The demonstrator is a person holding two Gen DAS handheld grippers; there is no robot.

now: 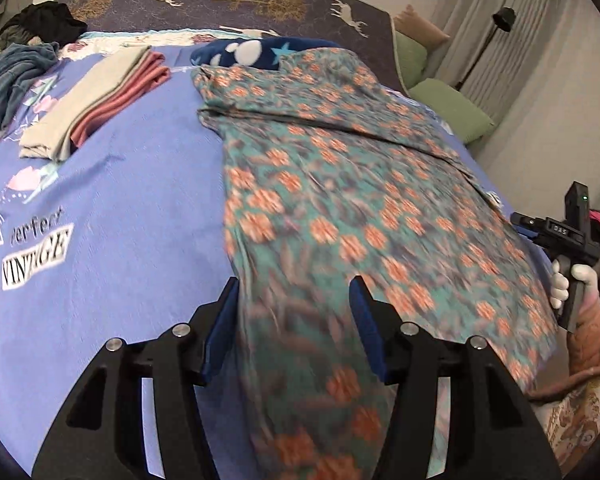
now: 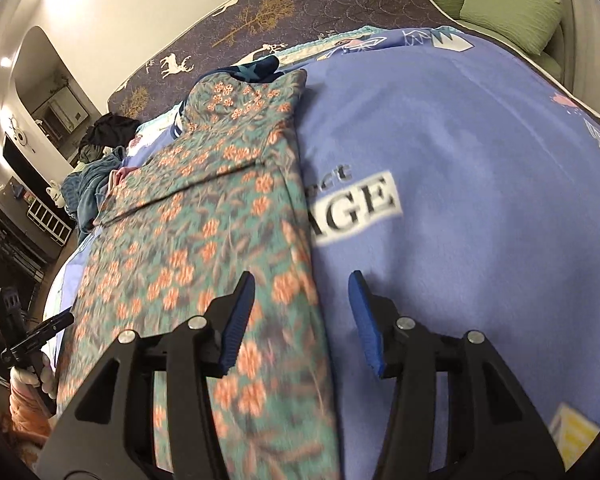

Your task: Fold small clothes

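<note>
- Left wrist view is showing the bed (image 1: 112,208), with its blue printed cover taking up most of the scene and serving as the folding surface.
- The floral garment (image 1: 340,184) is lying flat on the bed, right of centre in this view, its long axis running from the near edge away toward the headboard; part of it seems to be lying doubled over along its length, giving a straight lengthwise edge (image 2: 300,184) in the right wrist view.
- A folded stack of beige and pink clothes (image 1: 96,100) is sitting well apart on the far left, with an unfolded dark heap (image 1: 40,24) beyond it.
- The left gripper (image 1: 294,292) is hovering over the near end of the garment with its jaws standing apart, nothing pinched between them.
- The right gripper (image 2: 302,288) is likewise standing open, straddling the garment's straight edge, pressing on nothing.
- Judging by this, one lengthwise fold is done and the hands are between grips; the next move likely calls for pinching both near corners and carrying them toward the far end to halve the length.
</note>
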